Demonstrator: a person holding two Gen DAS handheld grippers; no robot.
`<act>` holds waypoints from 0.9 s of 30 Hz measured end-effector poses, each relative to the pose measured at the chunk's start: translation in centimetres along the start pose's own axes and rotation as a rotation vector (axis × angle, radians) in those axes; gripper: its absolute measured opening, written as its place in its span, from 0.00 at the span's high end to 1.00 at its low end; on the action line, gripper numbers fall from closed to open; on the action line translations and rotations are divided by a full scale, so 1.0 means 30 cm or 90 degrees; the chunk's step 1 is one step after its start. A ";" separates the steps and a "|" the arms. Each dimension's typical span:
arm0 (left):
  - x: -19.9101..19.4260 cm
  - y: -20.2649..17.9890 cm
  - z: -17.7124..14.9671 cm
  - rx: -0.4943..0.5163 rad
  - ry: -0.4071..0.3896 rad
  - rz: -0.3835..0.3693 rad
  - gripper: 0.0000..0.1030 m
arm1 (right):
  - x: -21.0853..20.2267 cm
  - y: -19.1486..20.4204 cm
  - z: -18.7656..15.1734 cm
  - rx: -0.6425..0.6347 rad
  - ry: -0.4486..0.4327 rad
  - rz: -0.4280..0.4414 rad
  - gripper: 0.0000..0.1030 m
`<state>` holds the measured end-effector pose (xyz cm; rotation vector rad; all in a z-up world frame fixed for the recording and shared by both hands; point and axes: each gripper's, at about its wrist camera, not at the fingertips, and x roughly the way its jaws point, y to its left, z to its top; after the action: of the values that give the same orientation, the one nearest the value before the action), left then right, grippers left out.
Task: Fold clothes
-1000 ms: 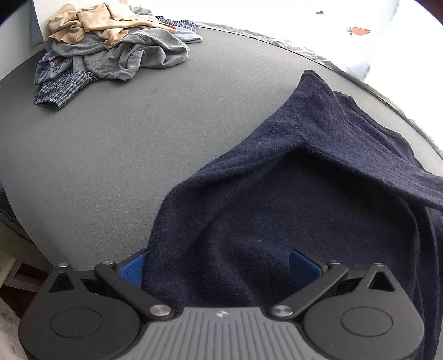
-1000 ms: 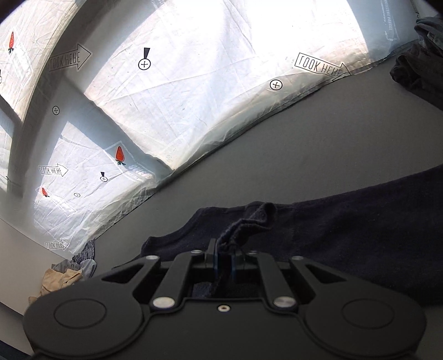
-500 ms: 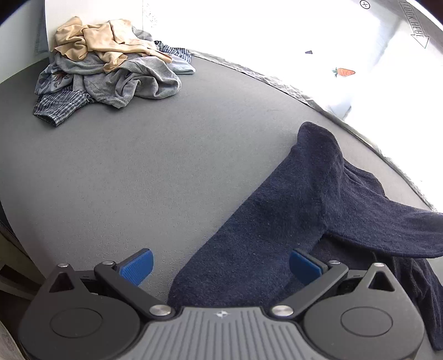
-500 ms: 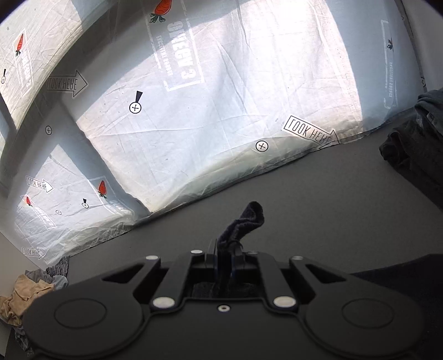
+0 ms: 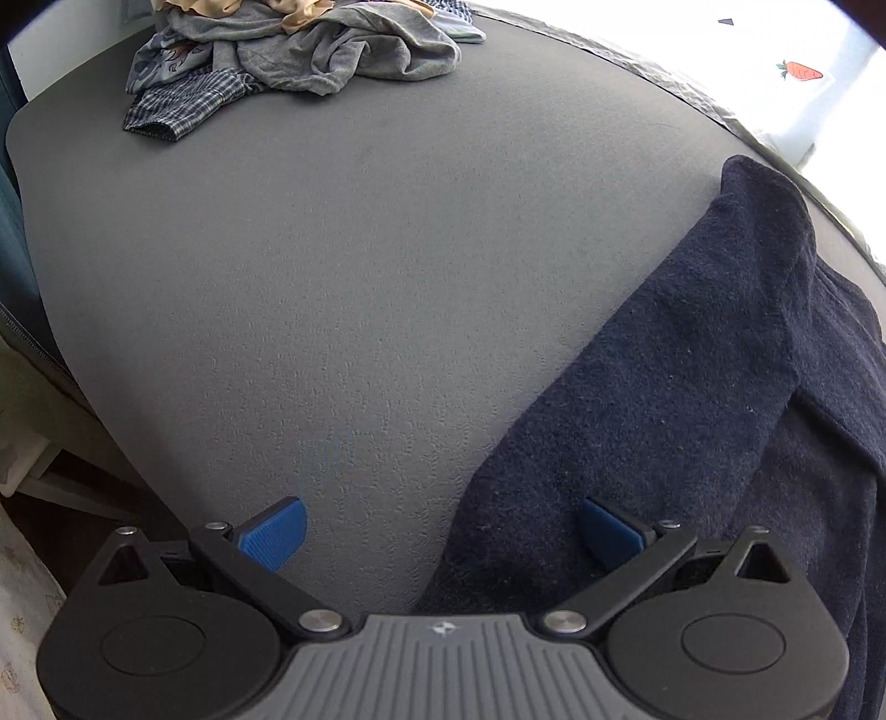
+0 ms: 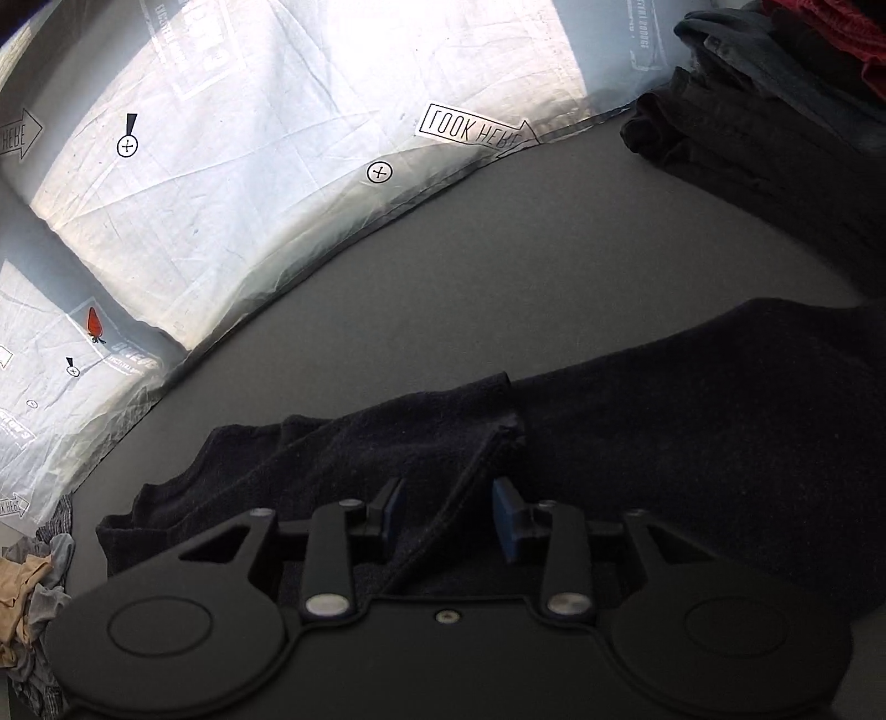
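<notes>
Your left gripper (image 5: 443,531) hangs released over the grey table (image 5: 387,277), its blue pads (image 5: 275,533) wide apart. One pad sits over bare table, the other over the edge of the navy garment (image 5: 692,387), and neither presses on cloth. Only this view shows how the garment lies on the table's right side, with a sleeve-like flap running up toward the far edge. It also gives you the clearest look at the unfolded heap (image 5: 299,50) in the far left corner: grey, checked and tan pieces tangled together, well apart from the garment.

Your right gripper (image 6: 448,515) is opening. A fold of the garment (image 6: 692,415) with a stitched hem runs up between its pads (image 6: 505,523), but they stand clear of it on both sides. Only this view shows the stack of dark folded clothes (image 6: 747,144) at the far right of the table, with something red on top. It alone shows the white printed sheet (image 6: 249,138) along the far edge, sunlit, with arrows and crosshair marks. The heap (image 6: 27,587) appears here only as a scrap at the lower left.
</notes>
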<state>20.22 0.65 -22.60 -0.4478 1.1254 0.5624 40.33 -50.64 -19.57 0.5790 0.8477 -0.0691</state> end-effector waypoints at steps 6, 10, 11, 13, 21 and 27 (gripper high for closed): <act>0.030 -0.102 -0.025 0.118 0.048 0.003 0.00 | -0.031 0.000 -0.092 0.002 0.013 -0.002 0.63; 0.015 -0.106 -0.034 0.136 0.041 0.003 0.00 | -0.049 0.027 -0.141 -0.025 0.017 -0.005 0.58; 0.009 -0.101 -0.036 0.136 0.040 -0.001 0.00 | -0.055 0.034 -0.149 -0.031 0.016 -0.003 0.56; -0.011 -0.086 -0.038 0.132 0.029 -0.012 0.00 | -0.064 0.044 -0.163 -0.041 0.013 0.002 0.48; -0.118 -0.092 0.050 0.135 -0.100 -0.065 0.00 | -0.069 0.070 -0.161 -0.128 -0.048 -0.024 0.01; -0.076 -0.283 0.225 0.204 -0.127 -0.108 0.00 | -0.014 0.052 -0.099 -0.108 -0.073 -0.016 0.00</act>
<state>29.61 -2.36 -17.53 -0.2013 0.9539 0.2649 38.44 -47.88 -20.09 0.4014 0.7406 -0.0526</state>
